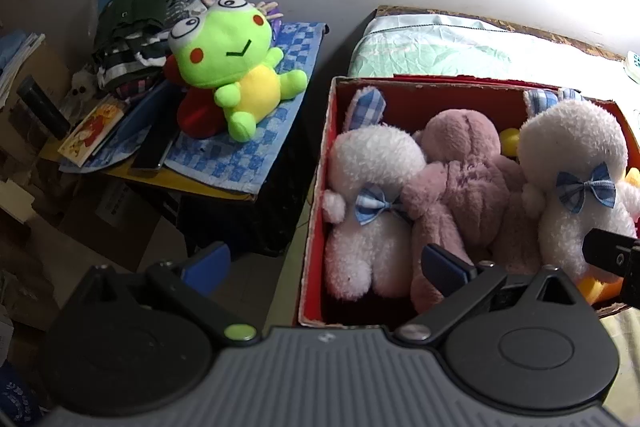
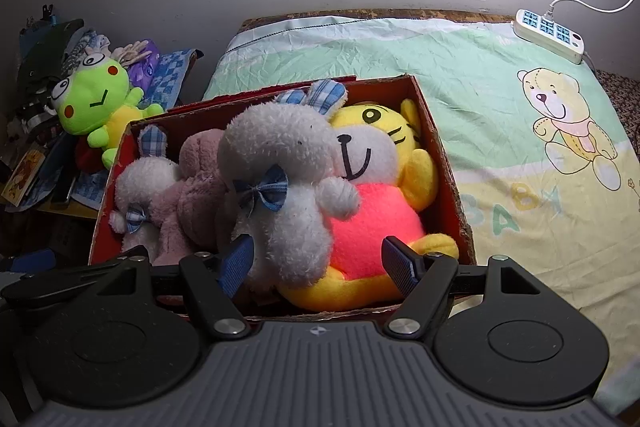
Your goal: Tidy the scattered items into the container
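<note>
A red cardboard box stands on the bed, packed with plush toys: a small white bunny, a pink plush and a bigger white bunny. The right wrist view also shows a yellow tiger plush at the right end of the box. A green frog plush sits outside the box on the side table to the left, frog. My left gripper hangs open over the box's near left corner, holding nothing. My right gripper is open above the bigger bunny and the tiger, its pads apart from both.
The side table carries a blue checked towel, a pile of clothes, a picture book and a dark flat device. Cardboard boxes crowd the floor below. A bear-print sheet and a power strip lie right of the box.
</note>
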Motion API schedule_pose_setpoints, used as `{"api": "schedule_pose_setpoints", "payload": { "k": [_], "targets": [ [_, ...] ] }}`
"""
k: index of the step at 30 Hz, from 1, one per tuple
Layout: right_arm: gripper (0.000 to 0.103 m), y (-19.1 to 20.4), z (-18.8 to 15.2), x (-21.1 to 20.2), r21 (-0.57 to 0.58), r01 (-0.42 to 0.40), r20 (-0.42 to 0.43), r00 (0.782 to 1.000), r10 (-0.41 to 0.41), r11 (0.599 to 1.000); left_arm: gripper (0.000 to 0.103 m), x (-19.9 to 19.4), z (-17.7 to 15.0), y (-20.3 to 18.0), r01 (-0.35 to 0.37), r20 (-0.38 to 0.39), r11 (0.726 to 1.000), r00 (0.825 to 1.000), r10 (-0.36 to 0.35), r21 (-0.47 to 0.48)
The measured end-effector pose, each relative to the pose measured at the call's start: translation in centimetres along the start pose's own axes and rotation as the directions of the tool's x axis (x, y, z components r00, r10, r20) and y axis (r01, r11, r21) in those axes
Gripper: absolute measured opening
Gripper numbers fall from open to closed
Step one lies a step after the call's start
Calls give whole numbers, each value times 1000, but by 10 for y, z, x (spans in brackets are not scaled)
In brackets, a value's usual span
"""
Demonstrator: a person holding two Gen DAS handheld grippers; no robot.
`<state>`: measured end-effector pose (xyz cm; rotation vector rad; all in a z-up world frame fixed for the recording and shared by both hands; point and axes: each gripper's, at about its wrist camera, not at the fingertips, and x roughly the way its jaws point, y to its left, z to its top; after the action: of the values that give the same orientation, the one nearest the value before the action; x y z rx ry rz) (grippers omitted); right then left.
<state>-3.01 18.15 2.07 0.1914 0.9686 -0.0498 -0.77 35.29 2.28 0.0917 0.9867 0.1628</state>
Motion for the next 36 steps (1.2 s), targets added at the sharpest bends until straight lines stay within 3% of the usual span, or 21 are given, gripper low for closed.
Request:
{"api": "schedule_pose_setpoints", "payload": {
  "k": [15, 36],
  "targets": [
    [73, 8, -2, 2, -8, -6, 2, 1000, 6, 1000, 101, 1, -4, 8, -22, -9, 1000, 1000, 22, -6],
    [73, 6, -7, -7, 0, 8, 20, 1000, -8, 1000, 101, -5, -7, 6, 34, -3, 999, 999, -34, -10]
  ]
}}
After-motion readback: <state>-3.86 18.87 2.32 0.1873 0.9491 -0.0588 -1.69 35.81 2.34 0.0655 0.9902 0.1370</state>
